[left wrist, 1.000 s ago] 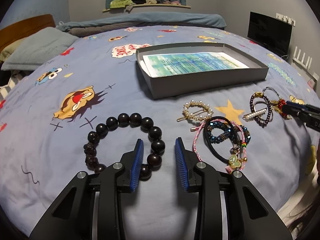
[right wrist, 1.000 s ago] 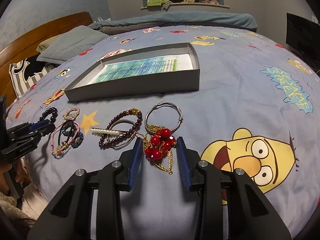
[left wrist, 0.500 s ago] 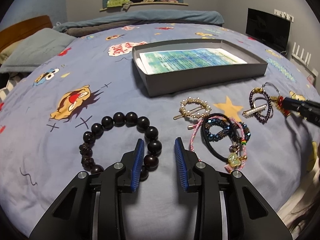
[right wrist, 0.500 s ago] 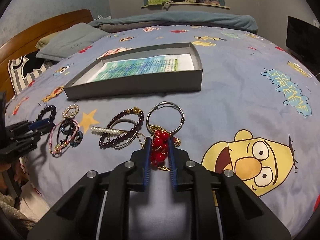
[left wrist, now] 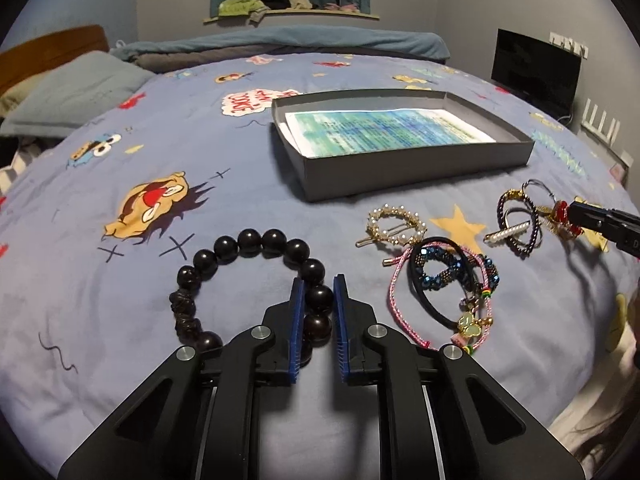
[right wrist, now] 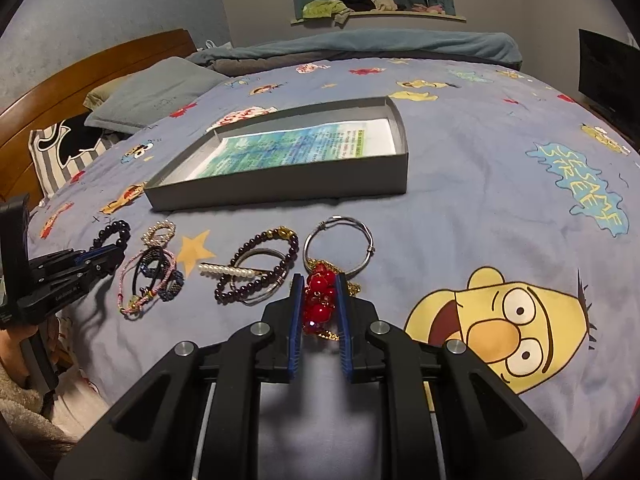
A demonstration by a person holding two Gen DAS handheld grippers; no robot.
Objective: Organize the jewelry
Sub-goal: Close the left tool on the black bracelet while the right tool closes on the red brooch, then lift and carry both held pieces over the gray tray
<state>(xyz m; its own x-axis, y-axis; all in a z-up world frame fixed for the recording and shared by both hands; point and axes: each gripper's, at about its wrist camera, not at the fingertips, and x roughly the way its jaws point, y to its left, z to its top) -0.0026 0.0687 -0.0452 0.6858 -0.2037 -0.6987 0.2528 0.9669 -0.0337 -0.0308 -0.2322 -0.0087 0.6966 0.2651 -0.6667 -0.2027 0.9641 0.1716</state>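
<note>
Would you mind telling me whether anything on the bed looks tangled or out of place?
Yes: the pink cord bracelet, black hair tie and blue beaded bracelet lie overlapped in one tangle, not laid separately.

Box (left wrist: 404, 172) on bedspread (left wrist: 120, 152), behind row of jewellery: bead bracelet (left wrist: 248, 248) leftmost, hair clip (left wrist: 394, 226) and bangle (right wrist: 340, 246) further right.

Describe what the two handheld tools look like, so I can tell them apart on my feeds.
Both look identical: the left tool and right tool have matte black angular plastic bodies with open triangular cutouts, silver round pivot bolts, and two fingers lined with ribbed blue pads. Faint white lettering marks the left tool's side in the right wrist view. No cables or sleeves are visible.
</note>
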